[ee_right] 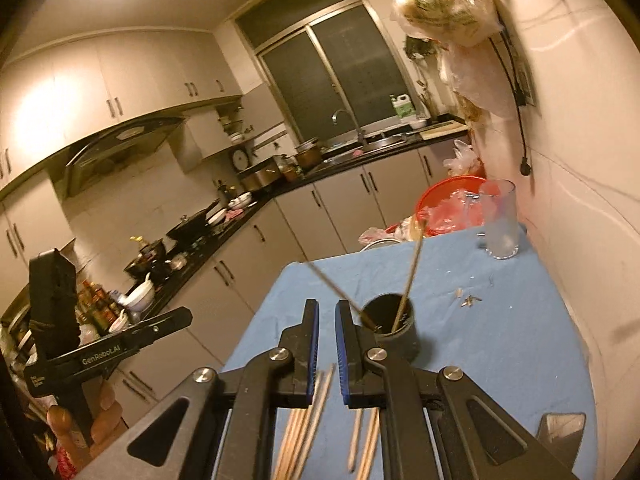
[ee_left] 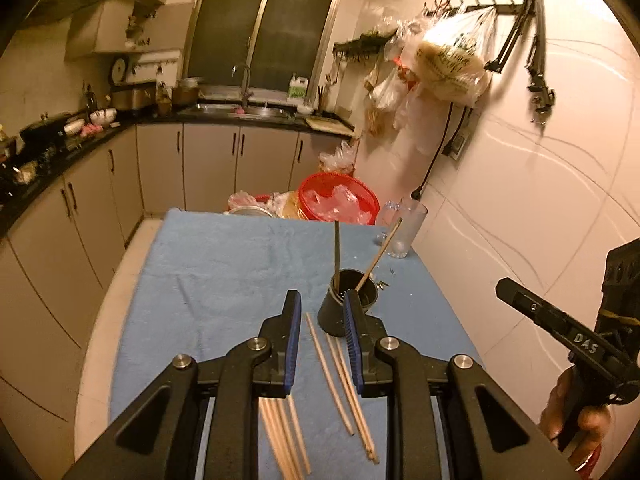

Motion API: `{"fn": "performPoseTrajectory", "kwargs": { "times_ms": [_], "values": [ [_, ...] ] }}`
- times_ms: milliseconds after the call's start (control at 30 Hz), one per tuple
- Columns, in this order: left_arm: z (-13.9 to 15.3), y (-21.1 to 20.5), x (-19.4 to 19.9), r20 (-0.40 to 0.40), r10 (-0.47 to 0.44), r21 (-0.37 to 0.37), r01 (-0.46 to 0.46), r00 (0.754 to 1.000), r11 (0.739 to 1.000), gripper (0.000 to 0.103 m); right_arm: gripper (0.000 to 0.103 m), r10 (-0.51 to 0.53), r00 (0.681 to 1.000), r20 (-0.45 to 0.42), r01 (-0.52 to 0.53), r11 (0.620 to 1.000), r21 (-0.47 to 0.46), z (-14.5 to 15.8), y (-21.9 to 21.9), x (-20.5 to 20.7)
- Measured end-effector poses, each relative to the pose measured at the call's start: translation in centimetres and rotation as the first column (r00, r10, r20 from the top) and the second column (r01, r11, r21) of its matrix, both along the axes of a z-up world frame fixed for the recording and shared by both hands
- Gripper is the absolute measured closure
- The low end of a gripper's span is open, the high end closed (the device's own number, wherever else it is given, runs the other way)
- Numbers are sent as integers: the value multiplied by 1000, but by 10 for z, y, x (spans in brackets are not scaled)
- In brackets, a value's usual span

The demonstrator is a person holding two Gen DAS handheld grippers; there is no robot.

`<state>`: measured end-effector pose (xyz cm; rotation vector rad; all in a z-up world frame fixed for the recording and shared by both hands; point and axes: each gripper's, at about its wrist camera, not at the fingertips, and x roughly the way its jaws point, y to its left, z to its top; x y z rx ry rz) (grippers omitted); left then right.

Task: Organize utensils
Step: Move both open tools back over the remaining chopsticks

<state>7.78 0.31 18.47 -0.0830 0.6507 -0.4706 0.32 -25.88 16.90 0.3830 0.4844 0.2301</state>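
A black cup [ee_left: 340, 312] [ee_right: 396, 332] stands on the blue cloth [ee_left: 224, 264] [ee_right: 500, 340] with one dark chopstick [ee_left: 337, 248] and one light chopstick [ee_left: 380, 252] leaning in it. Several loose wooden chopsticks [ee_left: 332, 376] [ee_right: 312, 420] lie flat on the cloth in front of the cup. My left gripper [ee_left: 322, 306] hovers over them just short of the cup, open, with nothing between its blue pads. My right gripper [ee_right: 327, 308] is shut and empty beside the cup; from the left wrist view its tip [ee_left: 501, 285] shows at the right, held by a hand.
A tall clear glass [ee_left: 404, 228] [ee_right: 500, 220] stands at the cloth's far right corner by the tiled wall. A red basket [ee_left: 340, 200] [ee_right: 448, 204] of plastic bags sits beyond the far edge. Small scraps [ee_right: 470, 300] lie right of the cup. Kitchen counters run along the left.
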Motion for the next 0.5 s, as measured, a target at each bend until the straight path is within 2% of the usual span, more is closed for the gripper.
{"fn": "performPoseTrajectory", "kwargs": {
  "times_ms": [233, 333, 500],
  "values": [
    [34, 24, -50, 88, 17, -16, -16, 996, 1000, 81, 93, 78, 992, 100, -79, 997, 4, 39, 37, -56],
    [43, 25, -70, 121, 5, -19, -3, 993, 1000, 80, 89, 94, 983, 159, -95, 995, 0, 55, 45, -86],
    [46, 24, -93, 138, 3, -20, 0, 990, 1000, 76, 86, 107, 976, 187, -107, 994, -11, 61, 48, -110]
  ]
}}
